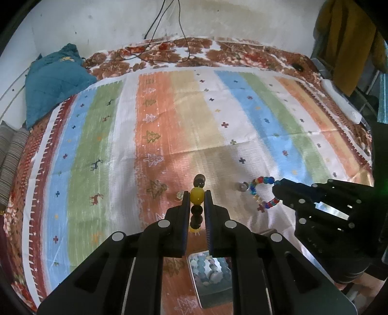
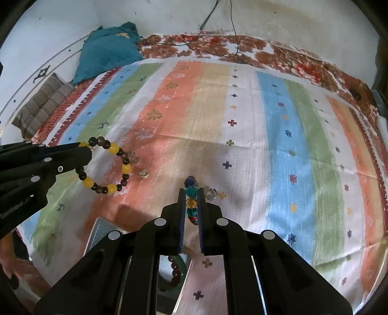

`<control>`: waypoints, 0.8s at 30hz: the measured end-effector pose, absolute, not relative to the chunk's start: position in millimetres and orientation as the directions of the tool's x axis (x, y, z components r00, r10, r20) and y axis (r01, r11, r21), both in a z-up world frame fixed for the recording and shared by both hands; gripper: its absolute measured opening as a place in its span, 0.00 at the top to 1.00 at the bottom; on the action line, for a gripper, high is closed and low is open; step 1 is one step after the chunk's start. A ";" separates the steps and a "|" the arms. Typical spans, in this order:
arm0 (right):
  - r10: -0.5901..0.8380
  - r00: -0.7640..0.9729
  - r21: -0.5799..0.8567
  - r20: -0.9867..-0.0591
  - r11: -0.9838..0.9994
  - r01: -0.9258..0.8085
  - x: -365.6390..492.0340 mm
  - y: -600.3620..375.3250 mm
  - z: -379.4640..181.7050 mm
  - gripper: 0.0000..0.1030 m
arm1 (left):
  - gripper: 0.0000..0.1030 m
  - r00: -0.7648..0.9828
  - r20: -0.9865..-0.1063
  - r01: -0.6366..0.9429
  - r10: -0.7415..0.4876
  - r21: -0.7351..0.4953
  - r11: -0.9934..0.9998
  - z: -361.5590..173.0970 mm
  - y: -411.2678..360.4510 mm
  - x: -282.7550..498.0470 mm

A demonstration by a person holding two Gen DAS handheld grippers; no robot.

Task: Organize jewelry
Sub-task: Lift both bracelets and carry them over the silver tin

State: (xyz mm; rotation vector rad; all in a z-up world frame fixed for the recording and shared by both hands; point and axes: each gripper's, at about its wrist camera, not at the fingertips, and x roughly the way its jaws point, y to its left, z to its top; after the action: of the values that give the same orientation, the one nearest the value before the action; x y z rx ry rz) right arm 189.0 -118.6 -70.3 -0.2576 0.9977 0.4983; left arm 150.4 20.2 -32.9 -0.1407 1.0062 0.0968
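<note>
Nearest the left wrist camera, a shiny metal tray is lying on the striped cloth under the fingers, reflecting pale beads. The left gripper is clamping narrow on a yellow-and-brown bead bracelet, one big yellow bead pinched between the pads, dark beads trailing back between the fingers and more poking past the tips. In the right wrist view that bracelet is hanging as a full loop off the left gripper, above the cloth. The right gripper is also pinching narrow, holding a multicolour glass-bead bracelet, teal and amber beads between the pads; from the left wrist view its loop is dangling from the right gripper. Just beyond the fingers, a silver ring is sitting on the cloth beside the right tips, and a small gold-tone piece is lying further left, type unclear. Farther back, a teal blanket is bunched at the far left corner beside a striped cushion; black cables are running down the white wall onto a floral sheet.
</note>
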 end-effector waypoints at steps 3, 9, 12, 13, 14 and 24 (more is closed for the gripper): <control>0.290 0.448 0.016 -0.845 0.853 -0.521 180.7 -119.3 -66.3 0.90 | 0.90 0.544 -0.839 -0.138 0.015 -0.072 0.988 -29.1 16.8 142.9; 0.295 0.463 0.005 -0.836 0.848 -0.531 166.0 -122.9 -60.5 0.90 | 0.90 0.560 -0.828 -0.127 0.012 -0.071 0.989 -24.6 11.8 127.5; 0.304 0.457 0.013 -0.836 0.843 -0.538 159.3 -125.6 -58.4 0.90 | 0.90 0.563 -0.827 -0.125 0.014 -0.068 0.990 -24.5 10.0 120.1; 0.304 0.458 0.011 -0.836 0.842 -0.539 157.4 -125.9 -58.1 0.90 | 0.90 0.564 -0.825 -0.123 0.013 -0.068 0.990 -23.9 9.6 118.3; 0.305 0.458 0.010 -0.835 0.841 -0.541 155.3 -126.5 -57.6 0.90 | 0.90 0.567 -0.824 -0.121 0.013 -0.068 0.990 -23.2 9.0 116.0; 0.333 0.449 0.036 -0.829 0.834 -0.551 137.0 -134.6 -52.0 0.90 | 0.90 0.592 -0.806 -0.116 -0.004 -0.090 0.989 -18.1 0.7 89.7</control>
State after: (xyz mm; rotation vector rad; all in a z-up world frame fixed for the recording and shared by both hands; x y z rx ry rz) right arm 137.0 -134.6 -52.0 -0.2535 0.9597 0.5537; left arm 89.7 0.7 -18.1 -0.1381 0.9356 0.0655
